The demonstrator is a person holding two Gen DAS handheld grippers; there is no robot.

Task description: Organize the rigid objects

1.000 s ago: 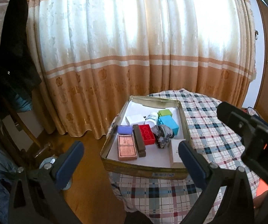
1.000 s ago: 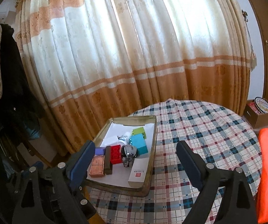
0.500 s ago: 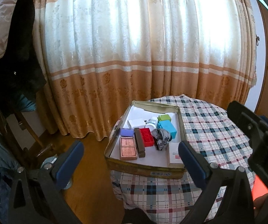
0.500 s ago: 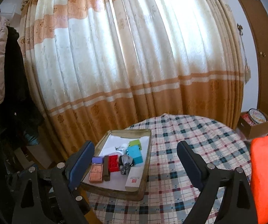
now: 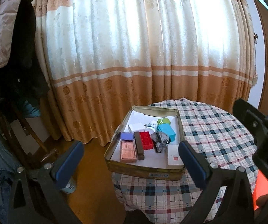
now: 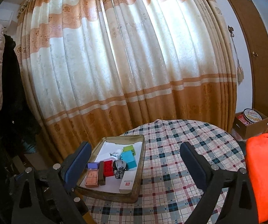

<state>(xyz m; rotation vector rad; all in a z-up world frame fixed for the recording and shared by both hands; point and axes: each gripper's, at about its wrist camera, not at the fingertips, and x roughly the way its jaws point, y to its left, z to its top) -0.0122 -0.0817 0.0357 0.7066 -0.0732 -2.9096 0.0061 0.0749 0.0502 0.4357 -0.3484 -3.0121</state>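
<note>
A gold tin tray sits at the left edge of the plaid-covered round table. In it lie a red brick, a teal box, a green box, a purple block, a copper tin, a brown bar, a grey mottled lump and a white carton. My left gripper hangs open in front of the tray, holding nothing. The right gripper is back from the tray too; its jaws are opening, with nothing held.
A cream and orange curtain hangs behind the table. Coats hang at the left over a wooden floor. At the right are an orange cloth, a cardboard box with a cookie tin and a wooden door.
Both grippers have drawn back and slightly up from the tray, which now looks smaller and farther away. The right view has tilted up toward the curtain. The tray's contents are unmoved.
</note>
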